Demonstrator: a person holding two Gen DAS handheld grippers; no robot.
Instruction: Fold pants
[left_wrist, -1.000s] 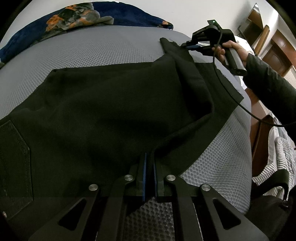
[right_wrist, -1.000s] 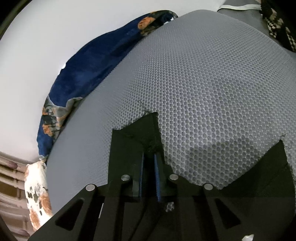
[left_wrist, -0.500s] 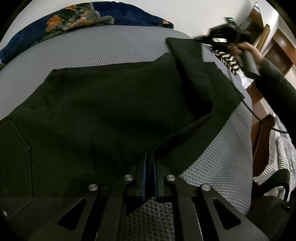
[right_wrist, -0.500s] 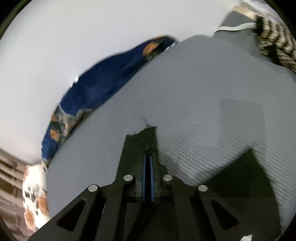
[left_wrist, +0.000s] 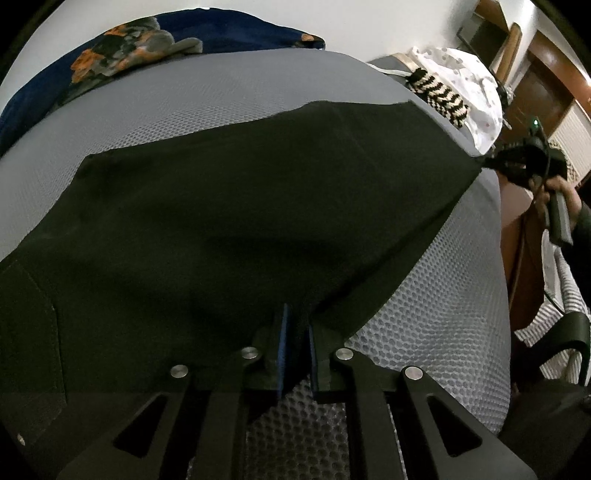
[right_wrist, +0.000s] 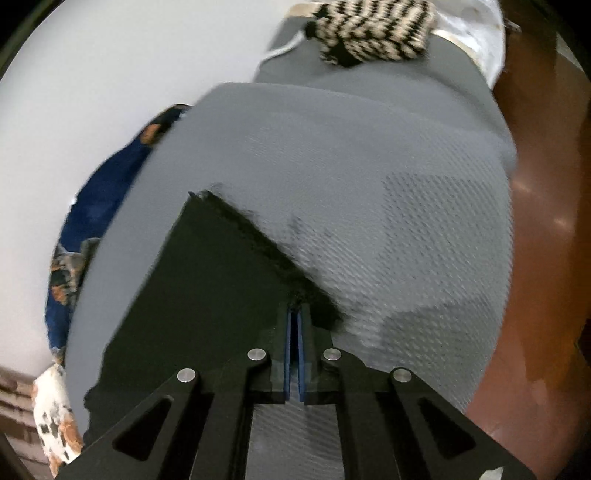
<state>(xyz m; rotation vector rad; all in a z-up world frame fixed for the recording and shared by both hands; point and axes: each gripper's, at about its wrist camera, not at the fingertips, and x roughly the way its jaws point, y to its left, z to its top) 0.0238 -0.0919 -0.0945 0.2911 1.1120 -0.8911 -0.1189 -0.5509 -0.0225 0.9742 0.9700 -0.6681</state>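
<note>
We have the black pants (left_wrist: 229, 206) spread on the grey mattress (left_wrist: 443, 325), long axis running from our left gripper (left_wrist: 295, 325), pinched on the near edge, to our right gripper (right_wrist: 294, 314), clamped on the far hem corner

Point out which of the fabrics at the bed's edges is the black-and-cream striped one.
The knitted striped piece at the far right corner, beside the white dotted cloth. The blue blanket with orange patches along the far-left edge is not striped.
</note>
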